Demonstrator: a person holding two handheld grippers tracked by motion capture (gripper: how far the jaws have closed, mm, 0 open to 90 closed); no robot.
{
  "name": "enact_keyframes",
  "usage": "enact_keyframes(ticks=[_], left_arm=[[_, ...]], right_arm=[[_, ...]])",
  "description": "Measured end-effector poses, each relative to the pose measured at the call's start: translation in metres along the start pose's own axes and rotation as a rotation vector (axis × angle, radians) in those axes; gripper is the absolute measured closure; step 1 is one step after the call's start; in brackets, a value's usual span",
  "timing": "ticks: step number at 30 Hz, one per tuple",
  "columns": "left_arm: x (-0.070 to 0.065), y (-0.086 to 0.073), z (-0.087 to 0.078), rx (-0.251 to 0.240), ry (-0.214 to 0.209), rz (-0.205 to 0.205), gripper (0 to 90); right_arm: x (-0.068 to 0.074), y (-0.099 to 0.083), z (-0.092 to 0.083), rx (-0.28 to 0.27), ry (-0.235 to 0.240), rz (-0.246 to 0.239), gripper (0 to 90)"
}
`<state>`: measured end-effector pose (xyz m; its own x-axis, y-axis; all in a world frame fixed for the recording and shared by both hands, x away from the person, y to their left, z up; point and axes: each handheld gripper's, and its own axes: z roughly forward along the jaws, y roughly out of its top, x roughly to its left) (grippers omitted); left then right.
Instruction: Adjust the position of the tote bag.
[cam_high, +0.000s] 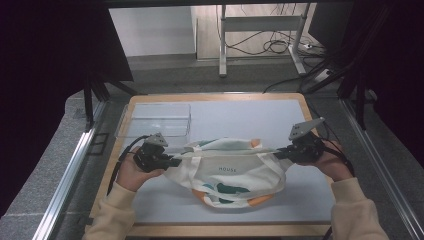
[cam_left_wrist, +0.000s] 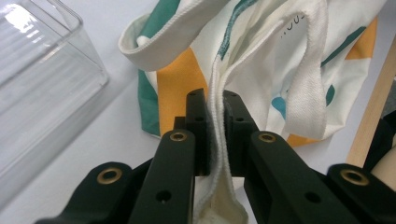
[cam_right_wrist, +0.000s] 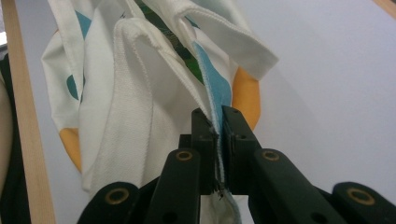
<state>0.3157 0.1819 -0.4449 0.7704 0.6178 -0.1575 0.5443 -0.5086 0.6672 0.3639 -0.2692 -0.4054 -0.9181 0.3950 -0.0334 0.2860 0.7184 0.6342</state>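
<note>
- On the table (cam_high: 300, 107), I see a grey mat under everything.
- Mid-mat, I have the bag (cam_high: 235, 175) stretched between both hands; it is cream with teal and orange patches and reads "HOUSE".
- Behind my left hand sits a clear box (cam_high: 155, 120).
- Left gripper (cam_high: 176, 161): jaws clamped on the bag's left edge.
- Right gripper (cam_high: 278, 154): jaws clamped on its right edge.
</note>
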Motion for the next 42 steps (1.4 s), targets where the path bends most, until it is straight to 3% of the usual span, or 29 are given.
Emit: enact_keyframes(ticks=[7,11,15,17,20,24,26,31,42], left_arm=[[-0.003,-0.002,0.004,0.009,-0.006,0.000,83.9],[-0.005,-0.004,0.003,0.011,-0.019,-0.002,83.5],[-0.007,-0.005,0.001,0.009,-0.013,0.002,81.7],[-0.009,-0.005,-0.002,-0.002,0.023,0.006,74.0],[-0.009,-0.006,-0.014,-0.041,0.056,0.016,60.3],[-0.009,-0.006,-0.025,-0.093,0.068,-0.008,41.1],[-0.010,-0.003,-0.027,-0.103,0.074,-0.013,36.9],[-0.012,0.013,-0.030,-0.143,0.081,-0.012,33.4],[-0.012,0.024,-0.021,-0.154,0.094,-0.017,31.9]], right_arm=[[-0.005,-0.016,0.014,-0.015,-0.007,0.051,83.7],[-0.006,-0.015,0.016,-0.012,-0.016,0.046,82.9],[-0.005,-0.016,0.015,-0.027,-0.038,0.059,73.5],[-0.005,-0.018,0.013,-0.039,-0.064,0.071,58.5],[-0.007,-0.023,0.004,-0.091,-0.106,0.132,39.8],[-0.006,-0.032,-0.012,-0.174,-0.138,0.201,30.0],[-0.004,-0.033,-0.018,-0.225,-0.144,0.232,27.8],[0.004,-0.021,-0.025,-0.288,-0.163,0.262,26.3],[0.029,0.025,-0.001,-0.322,-0.117,0.240,26.8]])
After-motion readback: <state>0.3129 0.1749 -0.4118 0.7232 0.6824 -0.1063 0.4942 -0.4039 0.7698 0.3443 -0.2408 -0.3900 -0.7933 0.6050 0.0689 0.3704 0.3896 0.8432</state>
